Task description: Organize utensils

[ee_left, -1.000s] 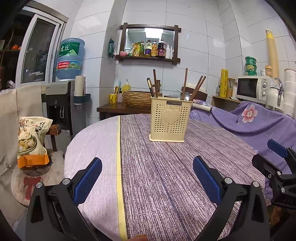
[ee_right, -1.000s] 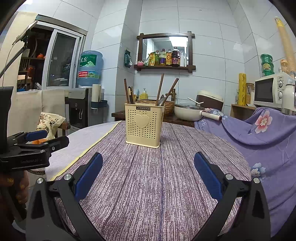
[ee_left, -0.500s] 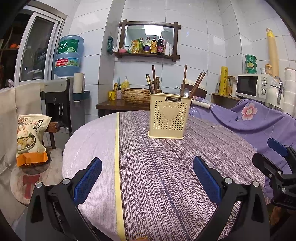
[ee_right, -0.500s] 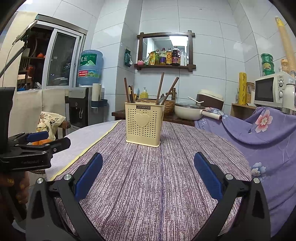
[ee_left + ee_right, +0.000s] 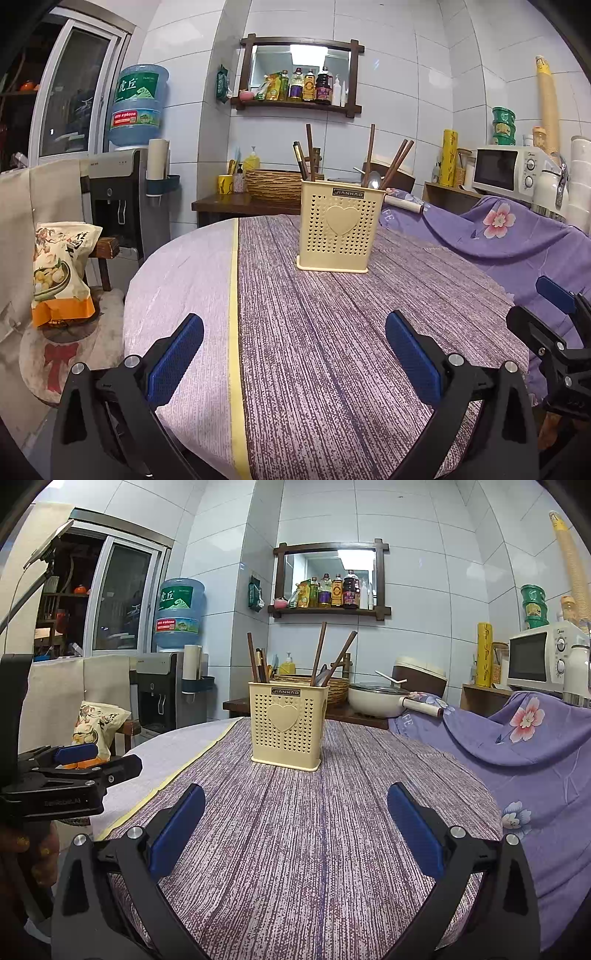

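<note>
Black gripper (image 5: 294, 354), blue pads (image 5: 176, 359)

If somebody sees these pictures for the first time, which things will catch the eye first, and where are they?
The eye goes first to the cream utensil holder with a heart on its front, standing alone on the round table with chopsticks and a spoon sticking up. Next come the open left gripper and right gripper, low at the table's near edge. Behind, a blue water bottle stands at the left wall.

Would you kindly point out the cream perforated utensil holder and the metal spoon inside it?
Cream perforated utensil holder (image 5: 283, 723): right wrist view, heart on its front wall.
Metal spoon (image 5: 374, 180): left wrist view, bowl above the rim.
</note>
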